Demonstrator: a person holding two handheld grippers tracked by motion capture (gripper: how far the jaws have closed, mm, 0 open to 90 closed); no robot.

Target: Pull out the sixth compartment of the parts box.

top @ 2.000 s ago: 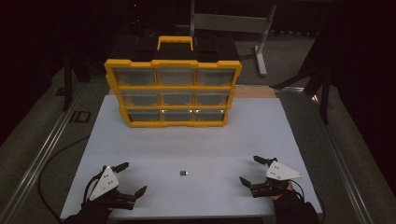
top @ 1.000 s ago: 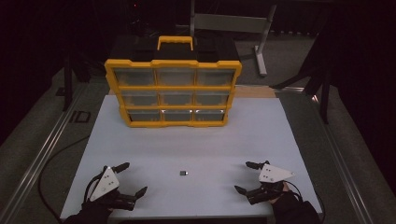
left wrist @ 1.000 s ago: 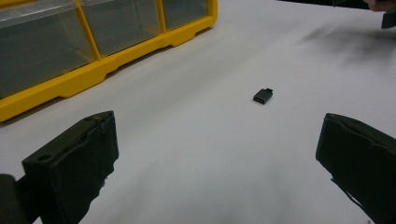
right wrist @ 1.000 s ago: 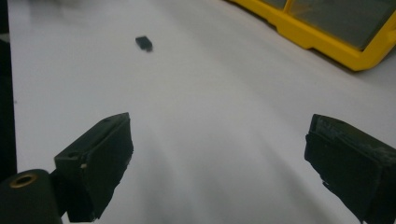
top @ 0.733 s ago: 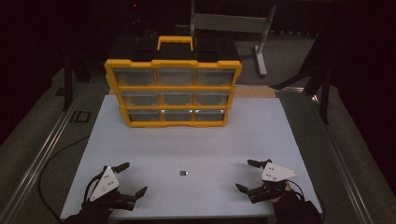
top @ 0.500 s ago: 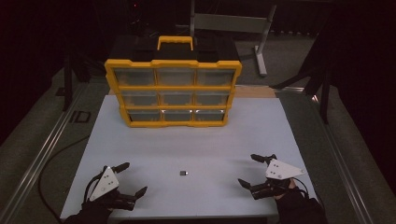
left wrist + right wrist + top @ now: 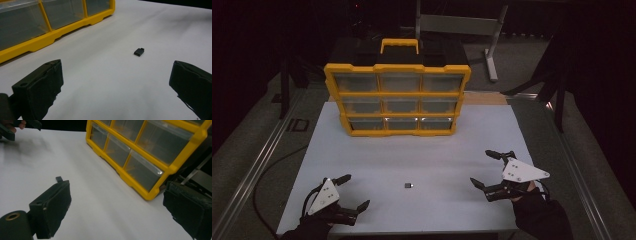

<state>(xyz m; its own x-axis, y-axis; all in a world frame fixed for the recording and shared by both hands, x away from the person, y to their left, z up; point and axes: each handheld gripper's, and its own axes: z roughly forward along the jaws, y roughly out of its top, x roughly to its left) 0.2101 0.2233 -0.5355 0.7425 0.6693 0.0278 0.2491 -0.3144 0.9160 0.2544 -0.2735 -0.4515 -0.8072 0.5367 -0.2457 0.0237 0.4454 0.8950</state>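
At the near left corner of the white bench (image 7: 422,150), the left claw (image 7: 353,192) is held low with its jaws spread wide and nothing between them. In the left gripper view, its two black pads (image 7: 41,85) are seen standing well apart, with bare bench surface between them and the small black rectangular part (image 7: 139,51) lying ahead, apart from both.

In the high view, that small black part (image 7: 408,185) is seen flat on the bench, near the front edge and roughly between the two claws, touched by neither. Farther back, the yellow plastic organiser with clear drawers (image 7: 398,97) stands upright at the far middle of the bench; all nine drawers appear closed, though their contents cannot be made out.

At the near right, the right claw (image 7: 488,170) is likewise held with its jaws spread and empty, angled toward the centre. In the right gripper view, the small part (image 7: 59,179) is partly hidden behind one jaw pad.

The work is judged to be at its very start: nothing is grasped, no drawer is opened. The part is yet to be picked up, and probably stowed in a drawer.
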